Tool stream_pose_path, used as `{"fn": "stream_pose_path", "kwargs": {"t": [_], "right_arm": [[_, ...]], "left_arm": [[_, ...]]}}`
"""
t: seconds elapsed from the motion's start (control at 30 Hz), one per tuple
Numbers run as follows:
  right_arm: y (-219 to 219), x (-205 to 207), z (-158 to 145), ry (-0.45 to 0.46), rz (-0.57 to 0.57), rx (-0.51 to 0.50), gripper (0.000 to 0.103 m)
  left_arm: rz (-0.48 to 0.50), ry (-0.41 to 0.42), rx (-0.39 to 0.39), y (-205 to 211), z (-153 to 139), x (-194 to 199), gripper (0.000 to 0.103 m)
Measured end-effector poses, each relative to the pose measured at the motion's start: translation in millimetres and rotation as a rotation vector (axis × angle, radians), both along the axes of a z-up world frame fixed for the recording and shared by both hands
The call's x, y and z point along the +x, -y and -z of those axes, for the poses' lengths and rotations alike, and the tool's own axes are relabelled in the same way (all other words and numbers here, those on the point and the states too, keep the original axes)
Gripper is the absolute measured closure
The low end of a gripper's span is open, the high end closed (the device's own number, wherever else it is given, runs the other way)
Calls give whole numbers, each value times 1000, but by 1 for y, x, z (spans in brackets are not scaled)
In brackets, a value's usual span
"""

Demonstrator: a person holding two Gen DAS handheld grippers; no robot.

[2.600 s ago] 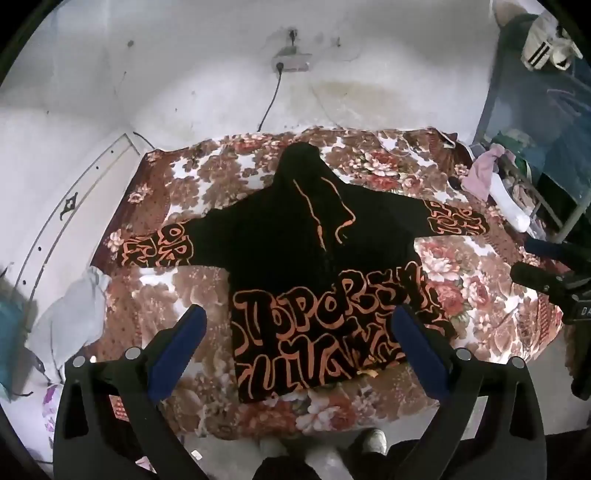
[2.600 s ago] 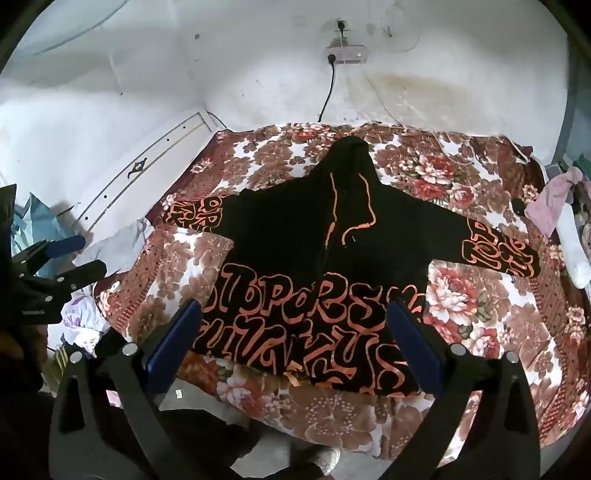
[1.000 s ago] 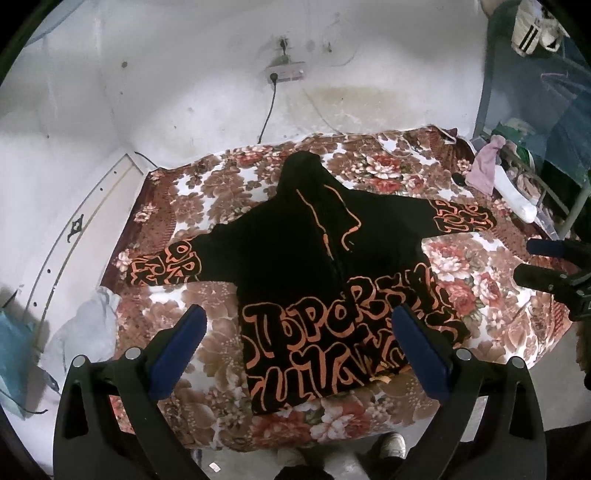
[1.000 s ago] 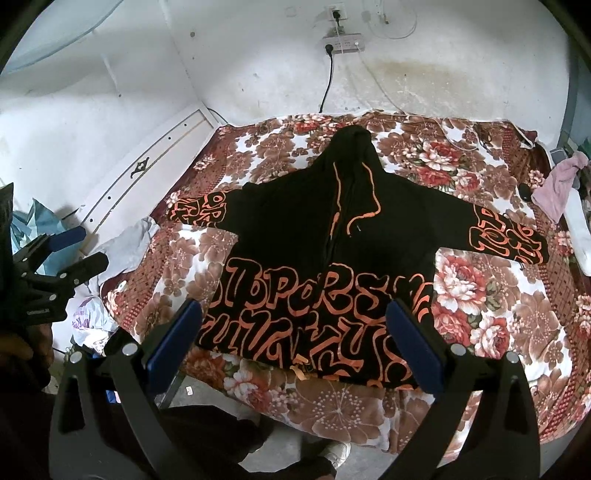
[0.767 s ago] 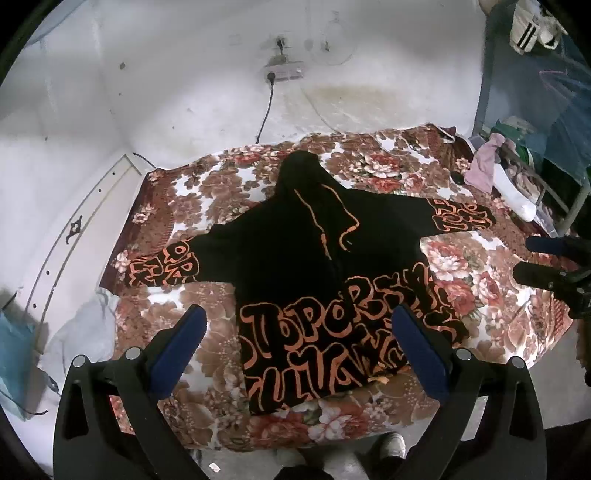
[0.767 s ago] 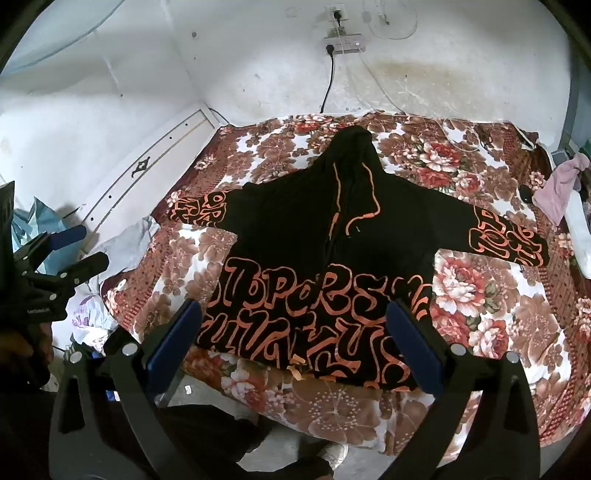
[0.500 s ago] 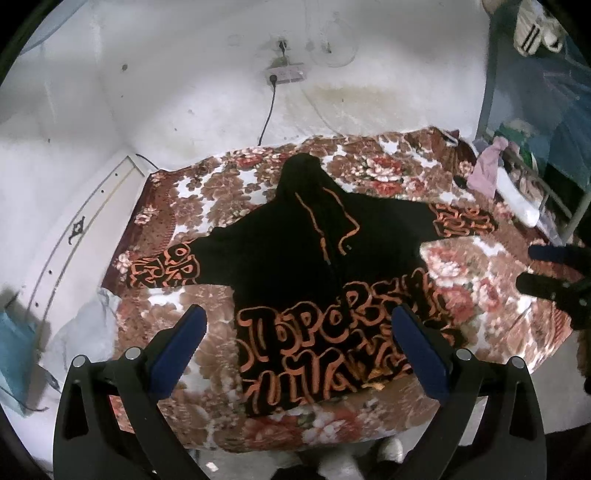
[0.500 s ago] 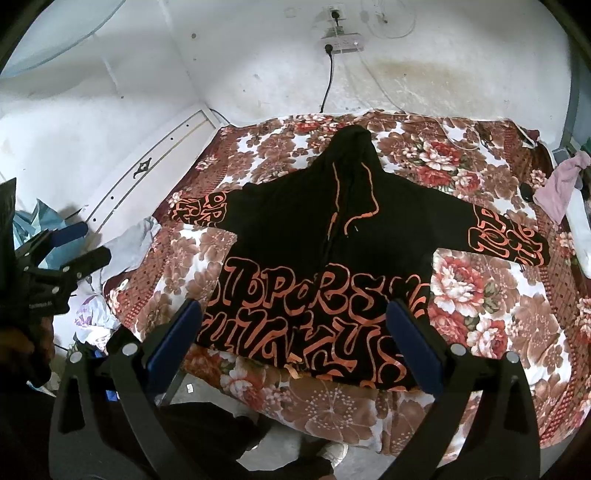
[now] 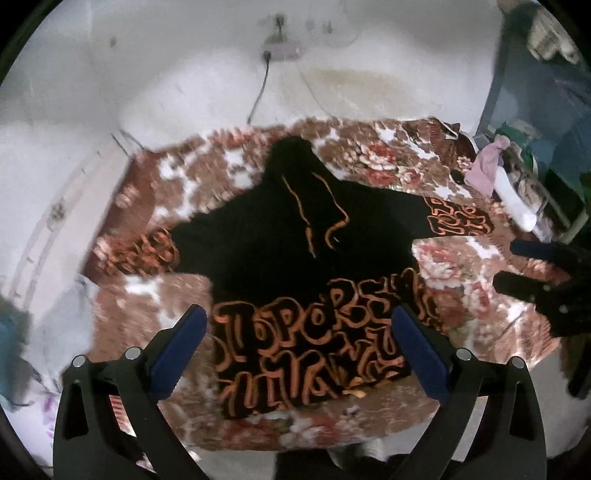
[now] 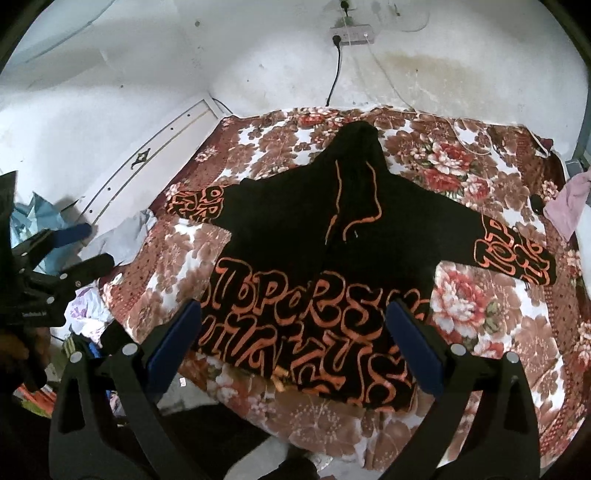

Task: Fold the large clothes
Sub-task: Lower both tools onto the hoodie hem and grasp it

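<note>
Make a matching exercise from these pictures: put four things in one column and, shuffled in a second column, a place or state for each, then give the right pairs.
Things
1. hoodie
2. power strip
3. pink cloth
4. left gripper

Places or states
A. on the wall above the bed
B. open, holding nothing
C. spread flat with sleeves out on the floral blanket
D. at the bed's right edge

Pairs: 1-C, 2-A, 3-D, 4-B
</note>
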State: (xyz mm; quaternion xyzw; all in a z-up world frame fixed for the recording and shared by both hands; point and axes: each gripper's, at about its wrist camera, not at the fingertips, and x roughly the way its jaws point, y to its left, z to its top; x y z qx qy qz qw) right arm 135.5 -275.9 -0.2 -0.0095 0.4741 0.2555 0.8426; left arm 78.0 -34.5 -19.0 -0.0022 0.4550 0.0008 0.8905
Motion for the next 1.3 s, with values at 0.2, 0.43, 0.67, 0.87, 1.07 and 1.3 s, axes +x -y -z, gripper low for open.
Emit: {"fn": "stream_pose_path", "kwargs": {"t": [0.2, 0.43, 0.67, 0.87, 1.07, 1.3], "right_arm": [[-25, 60, 20, -76, 81, -6, 5], [-69, 133, 16, -19, 108, -136, 5], [-91, 213, 41, -76, 151, -109, 5], [-106, 281, 72, -121, 128, -97, 5], [-116, 370, 111, -117, 103, -102, 5], [-125, 503, 195, -125, 125, -150, 5]], "left_arm": [[15, 40, 23, -45, 14, 77, 5], [91, 4, -11, -87, 34, 168, 5], [97, -56, -8, -124, 70, 256, 5], [73, -71, 32, -136, 89, 321, 5], [82, -63, 35, -135, 110, 390, 5], [56, -80, 6, -146, 179, 500, 5]]}}
